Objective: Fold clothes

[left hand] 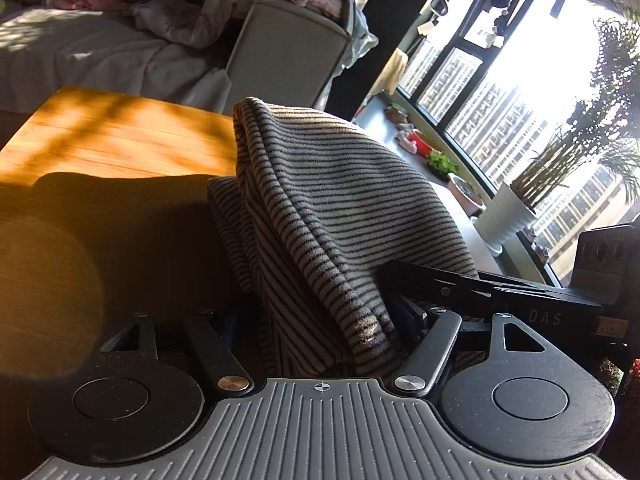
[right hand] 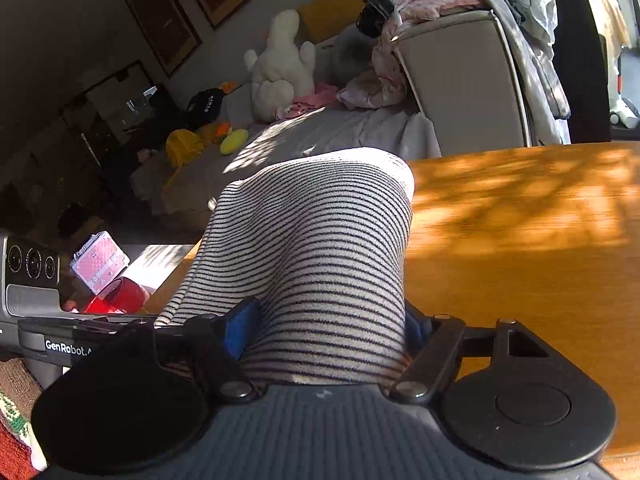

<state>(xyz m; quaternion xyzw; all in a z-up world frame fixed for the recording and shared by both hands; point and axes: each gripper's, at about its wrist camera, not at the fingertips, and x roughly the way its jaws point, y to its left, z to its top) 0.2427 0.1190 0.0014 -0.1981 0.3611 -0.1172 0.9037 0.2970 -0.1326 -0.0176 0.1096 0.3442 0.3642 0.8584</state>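
A grey-and-white striped garment point(left hand: 340, 208) rises in a bunched fold over the wooden table point(left hand: 100, 140). In the left wrist view it fills the gap of my left gripper point(left hand: 320, 312) and drapes over the fingers, hiding their tips; a blue pad point(left hand: 410, 312) presses its right side. In the right wrist view the striped garment point(right hand: 320, 248) is squeezed between the blue pads point(right hand: 240, 330) of my right gripper point(right hand: 328, 320), above the table point(right hand: 520, 220). Both grippers sit close side by side on the same fold.
Behind the table stands a bed point(right hand: 320, 132) with a white plush toy point(right hand: 280, 72) and a padded chair point(left hand: 288, 52) heaped with clothes. Potted plants point(left hand: 516, 208) line the window sill. A red container point(right hand: 116, 296) and a pink case point(right hand: 100, 260) sit left of the table.
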